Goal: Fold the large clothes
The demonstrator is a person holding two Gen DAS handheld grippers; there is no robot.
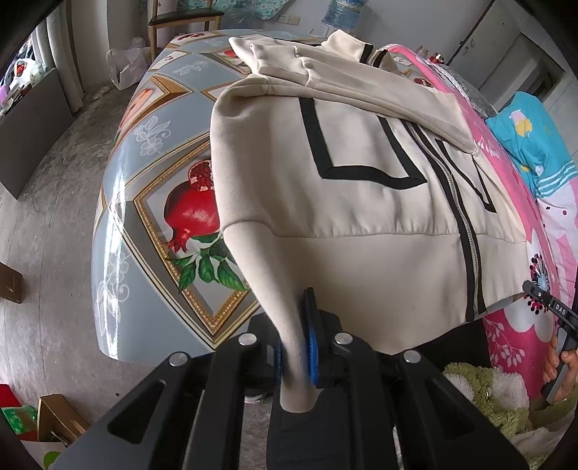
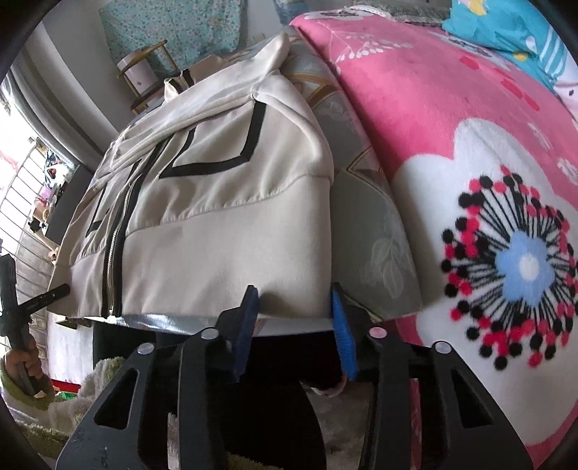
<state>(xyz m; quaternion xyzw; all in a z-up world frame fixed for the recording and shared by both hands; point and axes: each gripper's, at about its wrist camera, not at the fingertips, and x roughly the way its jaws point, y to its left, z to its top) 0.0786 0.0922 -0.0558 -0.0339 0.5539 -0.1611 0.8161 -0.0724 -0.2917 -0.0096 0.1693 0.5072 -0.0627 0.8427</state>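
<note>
A cream zip-up jacket (image 1: 361,202) with black line trim lies spread on the table, front up, one sleeve folded across its upper part. My left gripper (image 1: 296,347) is shut on the jacket's lower left hem corner, which is pulled off the table edge into a stretched strip. In the right wrist view the jacket (image 2: 216,224) fills the left half. My right gripper (image 2: 294,311) stands at the lower right hem corner, one blue pad on each side of it. The cloth there still lies flat on the table edge, not pinched.
The table (image 1: 151,202) wears a grey cloth printed with pomegranates. A pink flowered blanket (image 2: 451,126) covers its right side, with a blue garment (image 1: 531,137) on top. A chair (image 1: 180,18) stands beyond the table. Cardboard boxes (image 1: 54,423) sit on the floor at the lower left.
</note>
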